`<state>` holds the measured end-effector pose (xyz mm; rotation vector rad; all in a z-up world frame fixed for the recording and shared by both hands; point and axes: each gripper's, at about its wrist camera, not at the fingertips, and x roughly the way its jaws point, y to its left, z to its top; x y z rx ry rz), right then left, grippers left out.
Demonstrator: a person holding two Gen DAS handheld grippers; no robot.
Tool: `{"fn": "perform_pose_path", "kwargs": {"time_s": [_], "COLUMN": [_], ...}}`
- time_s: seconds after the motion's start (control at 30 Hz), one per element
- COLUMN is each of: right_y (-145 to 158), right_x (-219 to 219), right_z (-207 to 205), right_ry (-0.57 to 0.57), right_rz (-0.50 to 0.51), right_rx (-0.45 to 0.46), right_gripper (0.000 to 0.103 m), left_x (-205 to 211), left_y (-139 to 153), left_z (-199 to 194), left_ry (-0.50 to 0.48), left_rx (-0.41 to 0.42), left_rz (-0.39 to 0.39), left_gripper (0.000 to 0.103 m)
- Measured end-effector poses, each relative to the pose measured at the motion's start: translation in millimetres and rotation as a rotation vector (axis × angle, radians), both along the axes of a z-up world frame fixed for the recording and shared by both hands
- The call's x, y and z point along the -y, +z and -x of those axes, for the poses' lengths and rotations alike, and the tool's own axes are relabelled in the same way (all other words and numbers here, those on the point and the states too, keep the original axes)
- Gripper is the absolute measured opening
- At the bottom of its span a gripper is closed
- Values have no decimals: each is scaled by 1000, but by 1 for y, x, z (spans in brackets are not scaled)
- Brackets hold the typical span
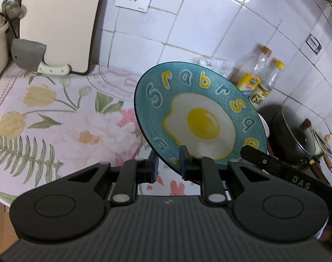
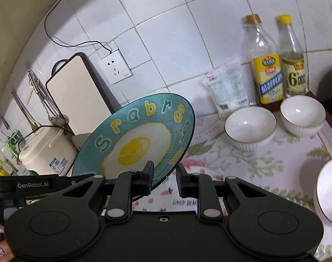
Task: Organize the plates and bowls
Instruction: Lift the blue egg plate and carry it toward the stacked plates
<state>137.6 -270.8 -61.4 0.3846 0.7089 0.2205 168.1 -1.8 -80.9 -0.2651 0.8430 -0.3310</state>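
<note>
Above the floral cloth (image 1: 56,118), the plate (image 1: 201,118) hangs tilted in the air, pinched at its near rim by both tools. Left gripper (image 1: 168,163) clamps one edge; right gripper (image 2: 165,178) nips the other. Right of the plate, two bowls (image 2: 251,126) sit before the bottles (image 2: 268,65).

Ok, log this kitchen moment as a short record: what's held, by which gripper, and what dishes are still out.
held item: egg plate, teal, tilted
left gripper: shut on the plate's near rim
right gripper: plate's rim between its fingers, apparently gripping too
dishes on the floral cloth: two white bowls by the wall, a third bowl at the right edge
behind the bowls: two bottles
</note>
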Motion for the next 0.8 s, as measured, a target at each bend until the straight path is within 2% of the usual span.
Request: {"fn": "perform_pose_path", "kwargs": {"time_s": [0.37,0.5,0.67,0.8], "right_y": [-25,-38,-53,-58], "right_x": [13,9,15,14], "right_z": [30,34,31,32], "right_ry": [-24,-29,-54,-50], "right_rz": [-8,75,68,81], "right_rx": [-57,-76,-106,-129], "right_gripper": [26,26,26,27], "left_x": [12,16,18,18], "left_y": [-29,-47,-72,-83], "left_z": [19,19,9,9], "left_ry": [-23,-30,-30,-26], "left_rx": [-71,-122,-202,-233], "left_rz": [-3,0,32,35], "left_gripper": [18,18,18,18]}}
